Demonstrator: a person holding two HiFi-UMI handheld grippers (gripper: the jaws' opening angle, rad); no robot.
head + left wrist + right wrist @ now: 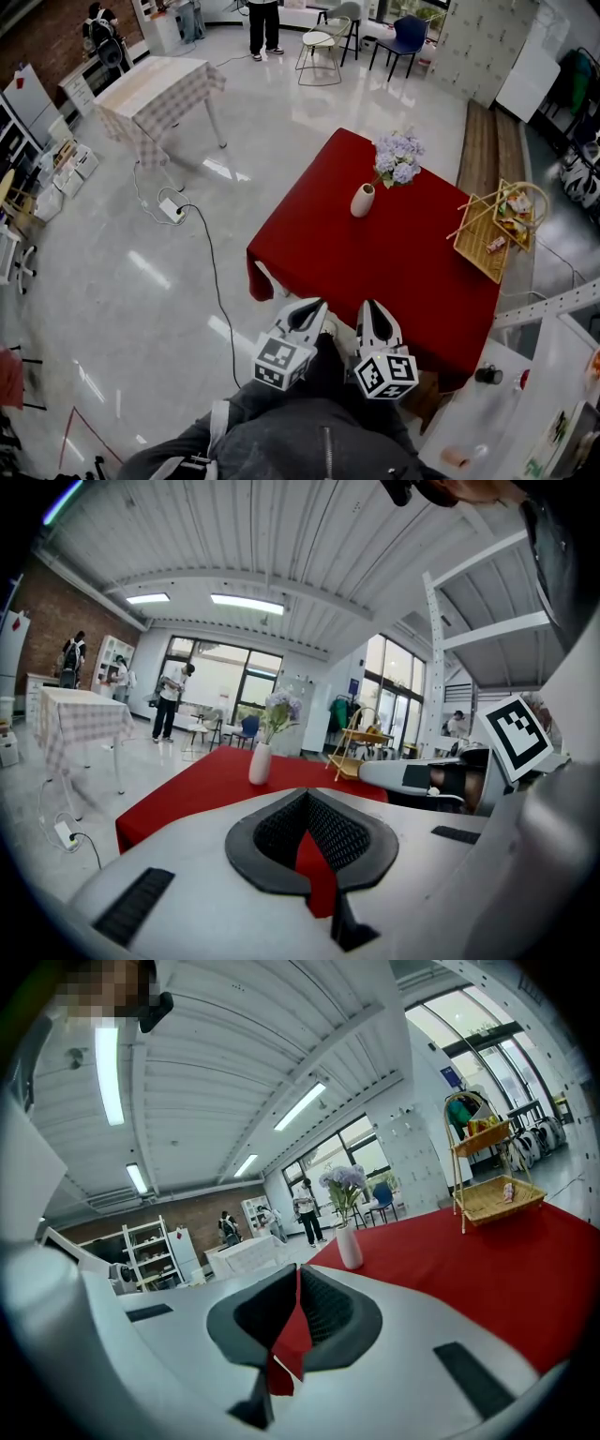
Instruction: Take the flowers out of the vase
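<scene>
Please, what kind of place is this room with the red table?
Probably a big open workroom or lab hall, not a home: a glossy floor with a power strip lying on it, a checked-cloth table beyond the red table, and chairs by tall windows.

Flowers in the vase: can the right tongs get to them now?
Probably not yet: the shut right tongs sit at the near edge of the red table, the flowers farther across. Nothing lies between, so the way seems free.
</scene>
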